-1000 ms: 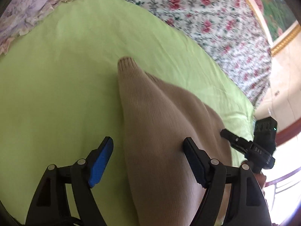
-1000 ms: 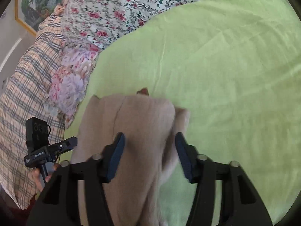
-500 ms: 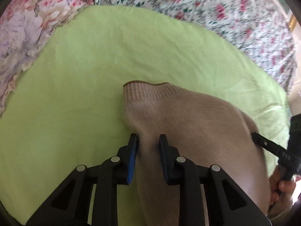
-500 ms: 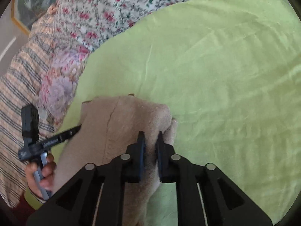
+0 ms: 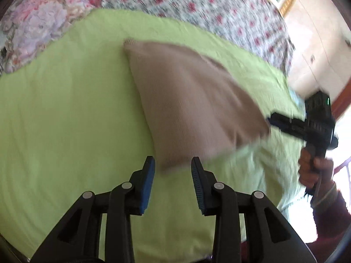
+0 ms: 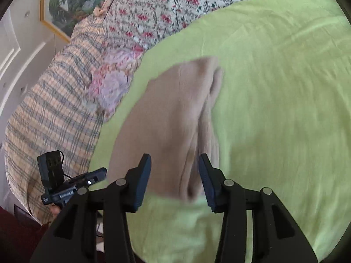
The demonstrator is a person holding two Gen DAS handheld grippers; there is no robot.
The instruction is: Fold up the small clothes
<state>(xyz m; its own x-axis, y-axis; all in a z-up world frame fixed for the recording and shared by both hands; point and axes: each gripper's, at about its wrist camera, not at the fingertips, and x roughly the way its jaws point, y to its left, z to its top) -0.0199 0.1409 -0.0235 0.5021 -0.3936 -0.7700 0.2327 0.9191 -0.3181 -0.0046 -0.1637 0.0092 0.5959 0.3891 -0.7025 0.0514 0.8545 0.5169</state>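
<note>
Both grippers parted, jaws just opened, gripping nothing.
Left gripper [image 5: 173, 166] and right gripper [image 6: 174, 164] frame the tan garment's [image 5: 186, 100] near edge, mid-frame on green sheet [image 5: 65, 120].

No text, label, brand or number can be read here. In the right wrist view, the black body of the left gripper [image 6: 74, 188], low at the left edge, carries a short pale line of printed lettering on its side, but it is too small and blurred to make out. In the left wrist view, the right gripper [image 5: 307, 127] at the far right is smeared by motion, and no marking shows on it.
</note>
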